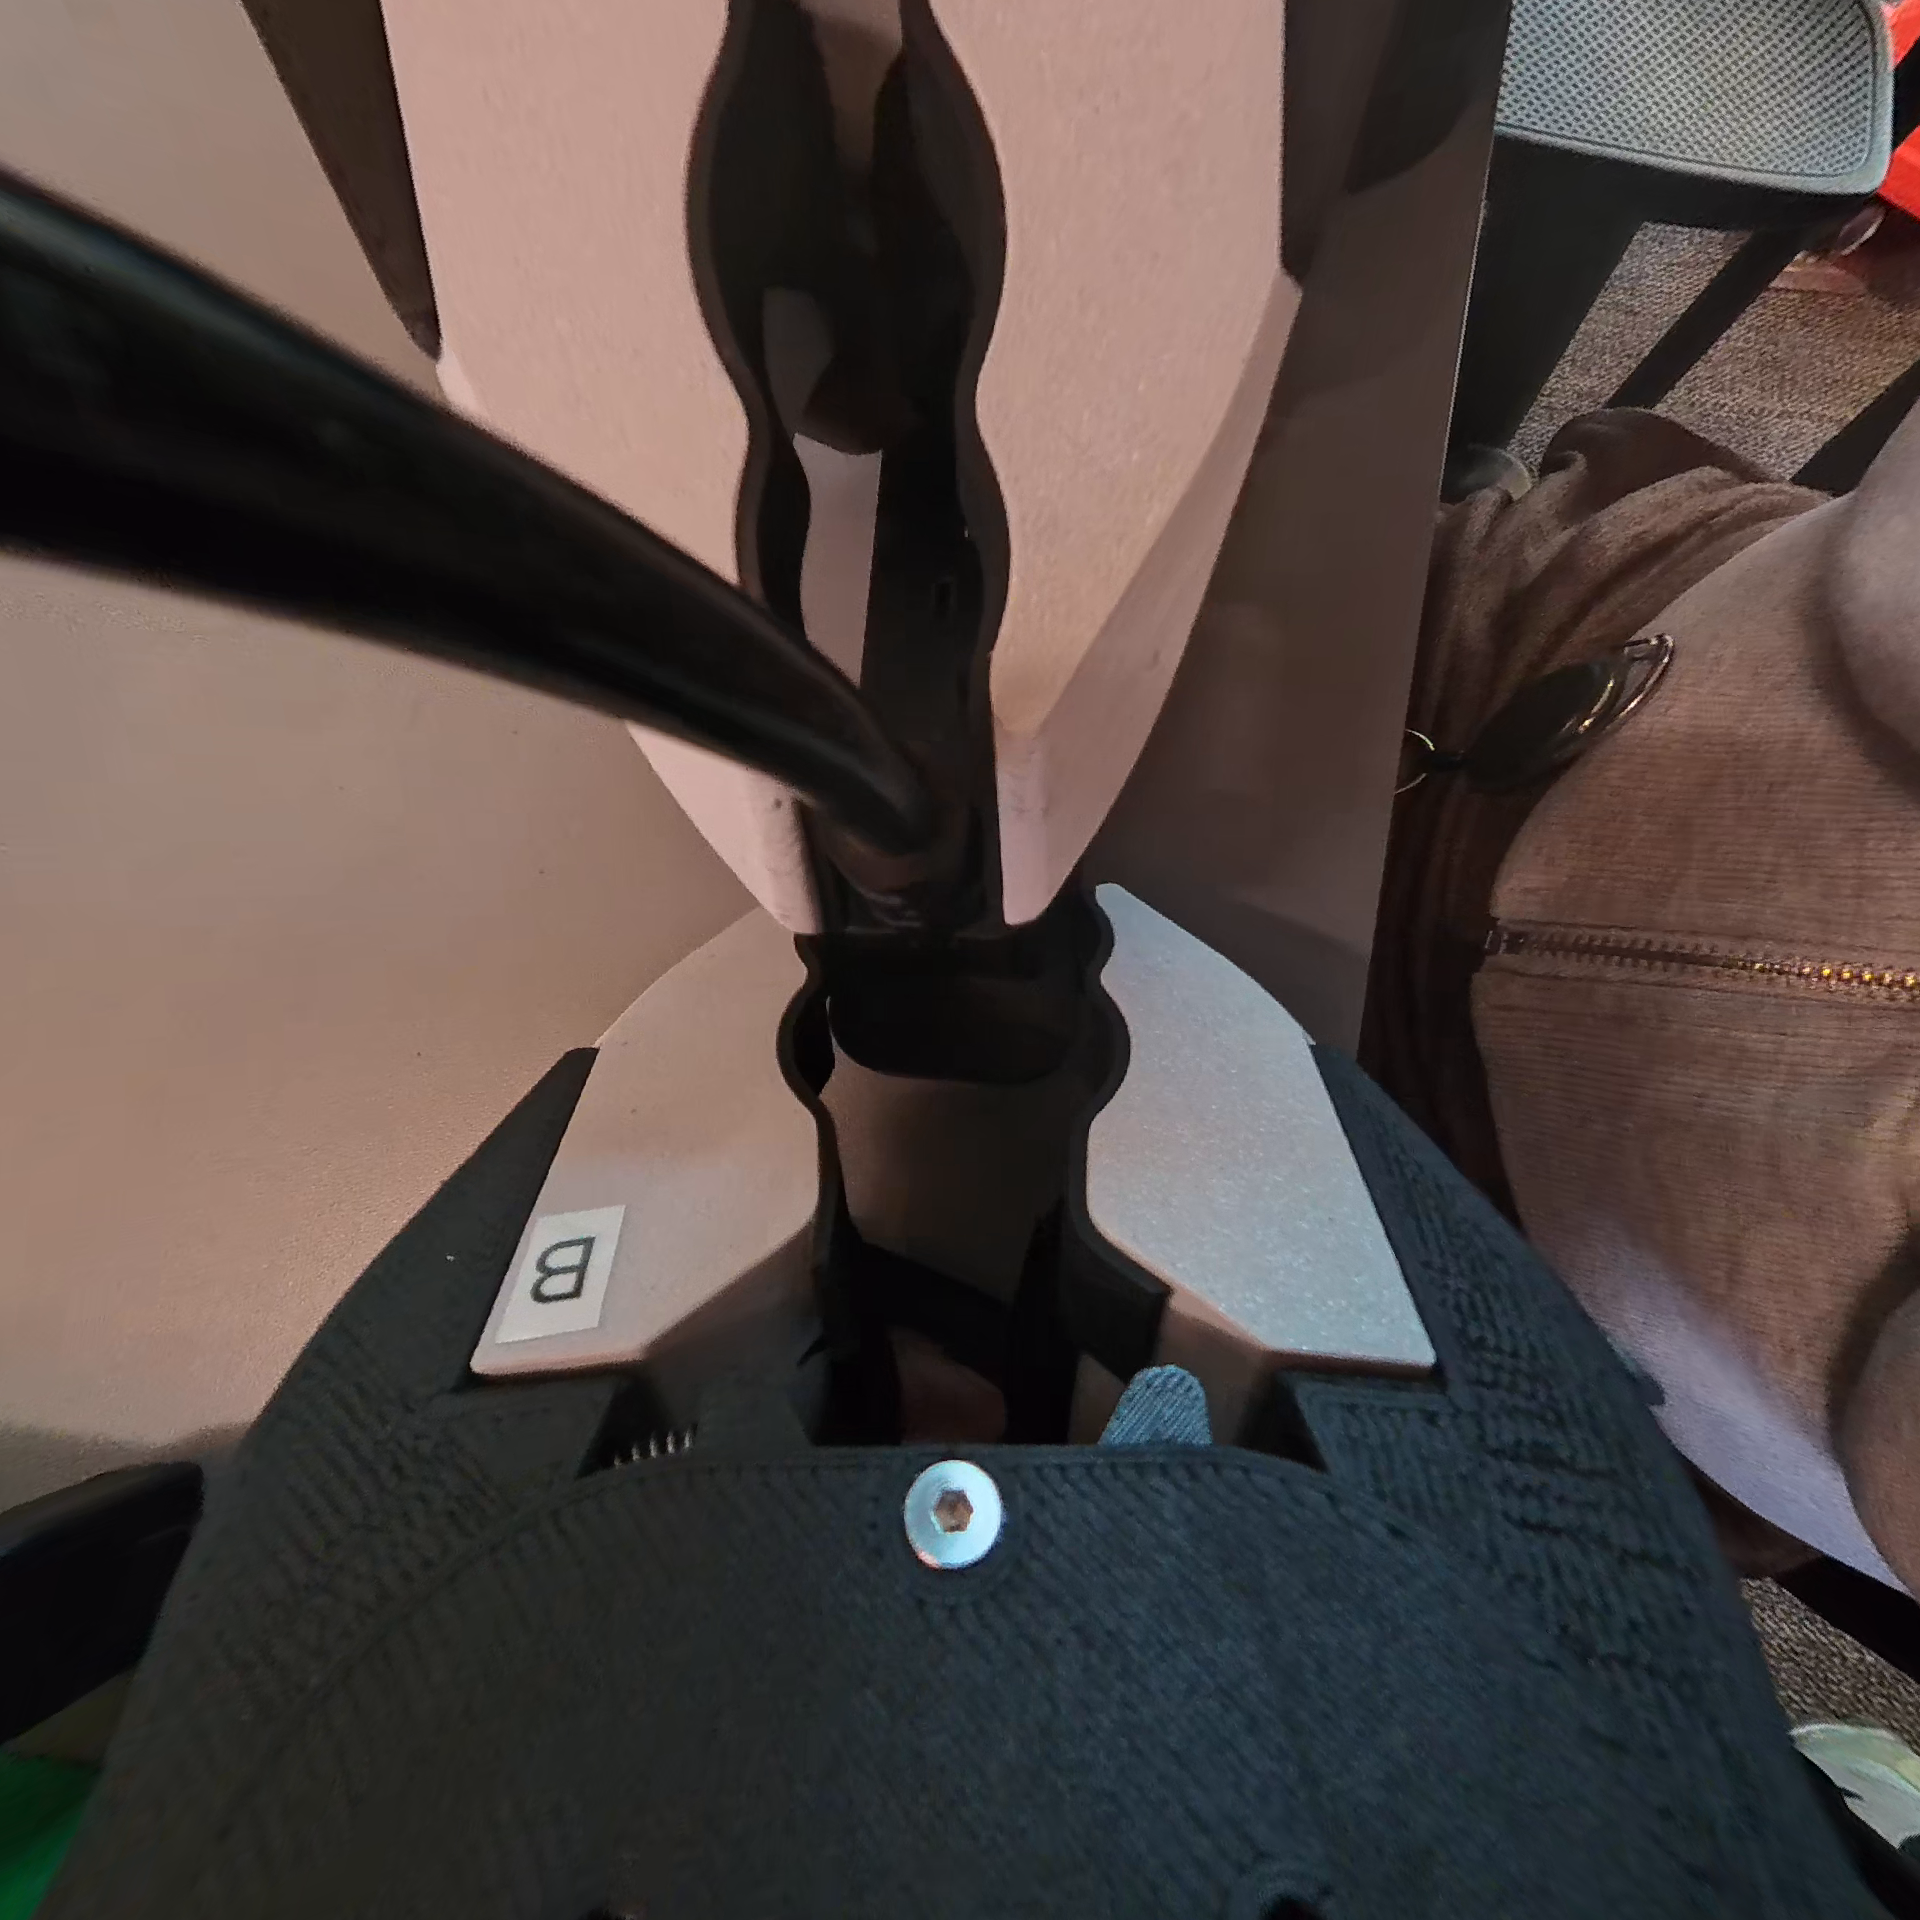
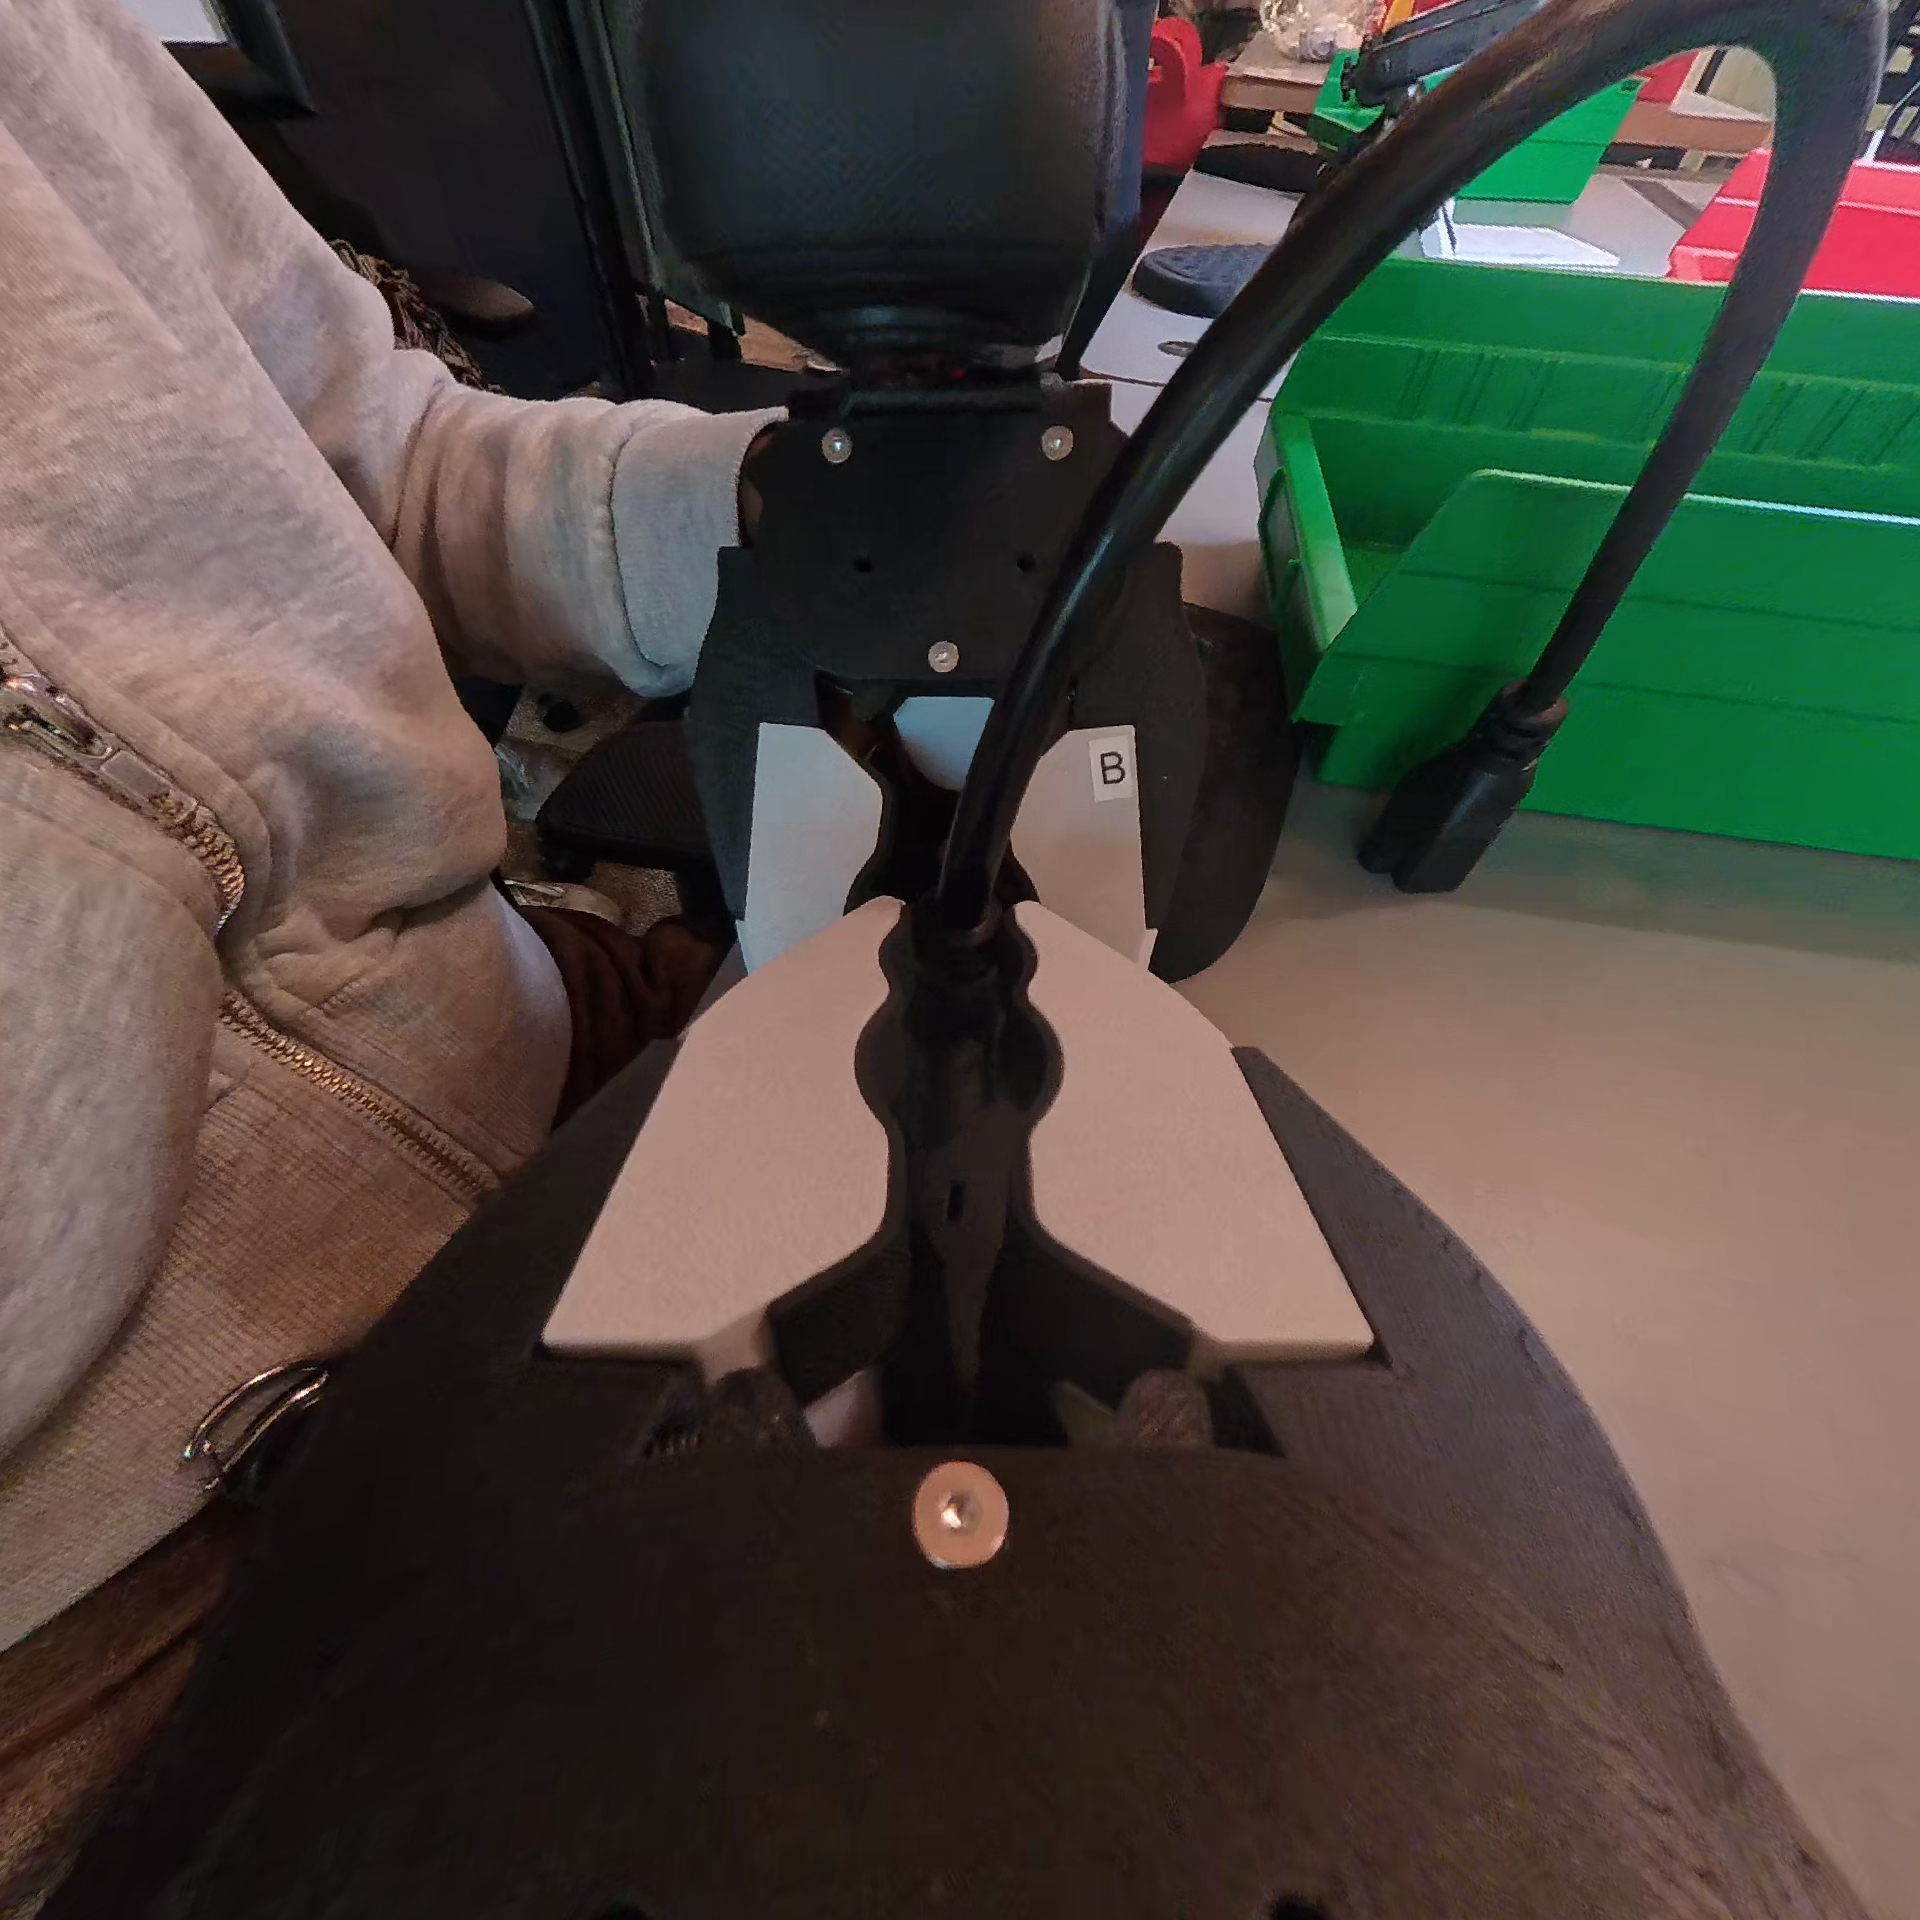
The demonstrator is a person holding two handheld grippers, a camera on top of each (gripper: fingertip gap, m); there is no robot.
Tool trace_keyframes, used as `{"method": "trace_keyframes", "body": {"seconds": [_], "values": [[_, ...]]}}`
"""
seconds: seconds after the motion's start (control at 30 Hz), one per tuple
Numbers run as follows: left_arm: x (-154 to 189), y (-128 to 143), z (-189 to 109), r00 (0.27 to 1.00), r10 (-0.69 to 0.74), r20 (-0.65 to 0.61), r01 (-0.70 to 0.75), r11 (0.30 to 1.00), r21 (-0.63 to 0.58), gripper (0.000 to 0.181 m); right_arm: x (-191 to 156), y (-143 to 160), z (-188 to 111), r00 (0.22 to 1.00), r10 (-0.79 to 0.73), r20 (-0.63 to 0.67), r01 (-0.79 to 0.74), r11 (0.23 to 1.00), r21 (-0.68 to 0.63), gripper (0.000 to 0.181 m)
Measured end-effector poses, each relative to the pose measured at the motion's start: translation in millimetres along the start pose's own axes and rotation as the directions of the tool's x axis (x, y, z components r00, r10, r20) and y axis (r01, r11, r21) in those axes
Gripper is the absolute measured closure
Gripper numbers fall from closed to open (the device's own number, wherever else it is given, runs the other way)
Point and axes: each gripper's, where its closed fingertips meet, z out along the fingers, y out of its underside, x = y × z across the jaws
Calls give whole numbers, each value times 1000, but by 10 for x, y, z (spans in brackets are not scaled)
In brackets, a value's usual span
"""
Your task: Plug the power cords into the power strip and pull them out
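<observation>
Left gripper and right gripper meet tip to tip, both clamped on one black plug; its power cord arches rightward to a connector resting on the tabletop beside green bins.

Between my pale grey fingertips runs a glossy black round power cord. My textured black printed gripper body sits behind them. Right of my fingers stand bright green plastic bins; left, a heathered light grey zip hoodie.
</observation>
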Motion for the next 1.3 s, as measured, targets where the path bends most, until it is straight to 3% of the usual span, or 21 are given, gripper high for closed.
{"method": "trace_keyframes", "body": {"seconds": [0.43, 0.6, 0.67, 1.3], "values": [[-12, 9, -5, 1000, 3, 0, -3, 1000, -3, 136, -4, -38, 32, 1000, -2, -28, 2, 1000, -13, 165], [-16, 13, -7, 1000, -4, -8, 4, 1000, -4, 136, -28, 72, 124, 1000, 1, -15, -3, 993, -120, 141], [-10, 15, -8, 1000, -2, -13, 2, 1000, -4, 136, 2, 60, 125, 999, -18, -47, 12, 994, -113, 164], [-6, 36, -12, 1000, -4, -26, 4, 1000, -7, 136, -23, 42, 66, 1000, 24, 1, -24, 998, -65, 164]]}}
